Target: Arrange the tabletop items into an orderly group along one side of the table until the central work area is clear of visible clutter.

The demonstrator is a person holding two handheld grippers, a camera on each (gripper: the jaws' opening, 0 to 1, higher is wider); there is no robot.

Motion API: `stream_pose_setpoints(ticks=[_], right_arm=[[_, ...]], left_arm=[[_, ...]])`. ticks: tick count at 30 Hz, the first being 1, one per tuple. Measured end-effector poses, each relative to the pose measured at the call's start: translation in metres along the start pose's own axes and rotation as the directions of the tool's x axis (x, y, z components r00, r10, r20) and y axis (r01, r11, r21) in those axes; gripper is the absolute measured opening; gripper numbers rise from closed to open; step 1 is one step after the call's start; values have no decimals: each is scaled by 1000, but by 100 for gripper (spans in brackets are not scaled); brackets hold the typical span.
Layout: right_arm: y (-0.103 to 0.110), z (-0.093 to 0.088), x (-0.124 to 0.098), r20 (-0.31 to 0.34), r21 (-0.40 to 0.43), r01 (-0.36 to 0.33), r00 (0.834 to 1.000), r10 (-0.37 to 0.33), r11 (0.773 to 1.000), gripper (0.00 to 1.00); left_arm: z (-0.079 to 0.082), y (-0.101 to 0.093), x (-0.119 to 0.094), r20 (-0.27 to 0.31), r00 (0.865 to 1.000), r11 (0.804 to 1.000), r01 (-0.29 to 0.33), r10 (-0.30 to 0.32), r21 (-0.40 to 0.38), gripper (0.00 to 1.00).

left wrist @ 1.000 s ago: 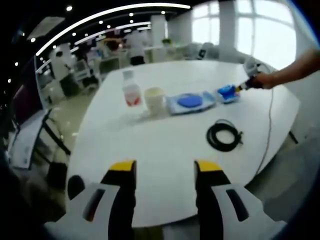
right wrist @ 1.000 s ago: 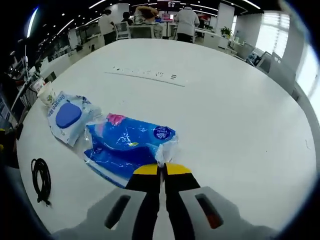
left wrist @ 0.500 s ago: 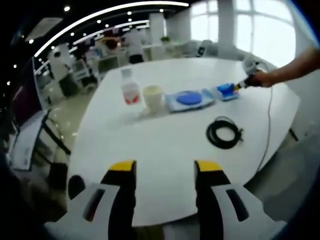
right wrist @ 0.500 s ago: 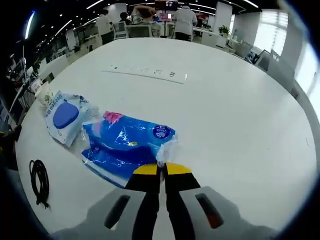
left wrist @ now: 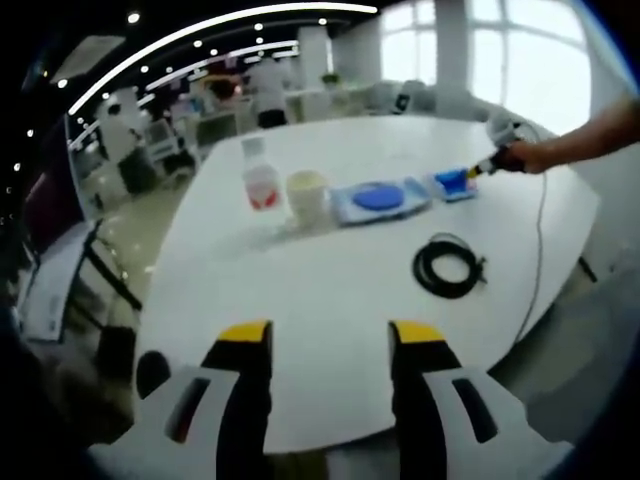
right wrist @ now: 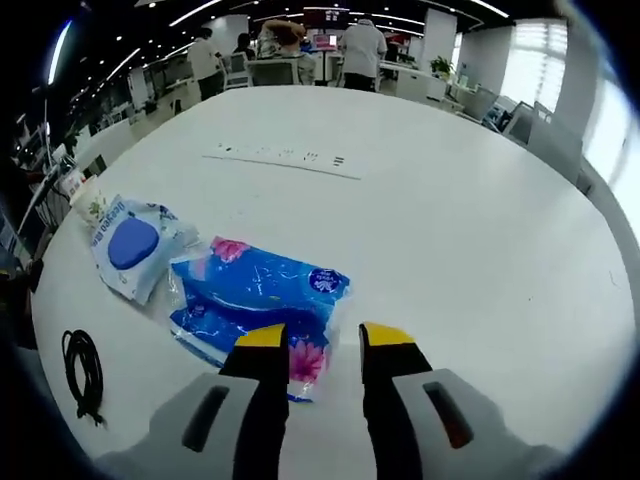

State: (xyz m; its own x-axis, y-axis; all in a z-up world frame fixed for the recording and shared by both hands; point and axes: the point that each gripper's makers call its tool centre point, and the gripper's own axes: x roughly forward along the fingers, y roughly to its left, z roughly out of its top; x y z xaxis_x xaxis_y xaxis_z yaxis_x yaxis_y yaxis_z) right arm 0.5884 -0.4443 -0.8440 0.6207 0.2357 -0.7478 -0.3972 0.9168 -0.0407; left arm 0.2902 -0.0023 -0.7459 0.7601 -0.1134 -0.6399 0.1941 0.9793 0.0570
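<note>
My right gripper [right wrist: 324, 345] has its jaws apart, straddling the near edge of the blue tissue pack [right wrist: 262, 305], which lies flat on the white counter [right wrist: 470, 220]. Just beside it to the left sits the wipes pack [right wrist: 132, 245] with its blue lid, and a coiled black cable [right wrist: 84, 372] lies nearer the counter's edge. My left gripper [left wrist: 330, 340] hangs with jaws apart over the counter's near edge, clamping nothing. Ahead I see a bottle [left wrist: 262, 179], a cup [left wrist: 308, 195], both packs in a row.

People [right wrist: 362, 47] stand by far desks [right wrist: 420, 80] (backs turned).
</note>
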Motion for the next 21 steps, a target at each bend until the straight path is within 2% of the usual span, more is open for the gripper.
stream_pose_setpoints(ticks=[8,11,21], right_arm=[[23,6,-27,53,10,-64,997,63,998,54],[37,7,-40,56,-17,-78,995,79,997,58],[65,18,-67,78,-63,-100,991,105,993,66]], left_arm=[[3,0,-2,16,1000,1000,-1,1,1,44],[5,0,-2,24,1000,1000,-2,2,-2,45],[8,0,-4,47,999,1000,5,-4,-8,46]])
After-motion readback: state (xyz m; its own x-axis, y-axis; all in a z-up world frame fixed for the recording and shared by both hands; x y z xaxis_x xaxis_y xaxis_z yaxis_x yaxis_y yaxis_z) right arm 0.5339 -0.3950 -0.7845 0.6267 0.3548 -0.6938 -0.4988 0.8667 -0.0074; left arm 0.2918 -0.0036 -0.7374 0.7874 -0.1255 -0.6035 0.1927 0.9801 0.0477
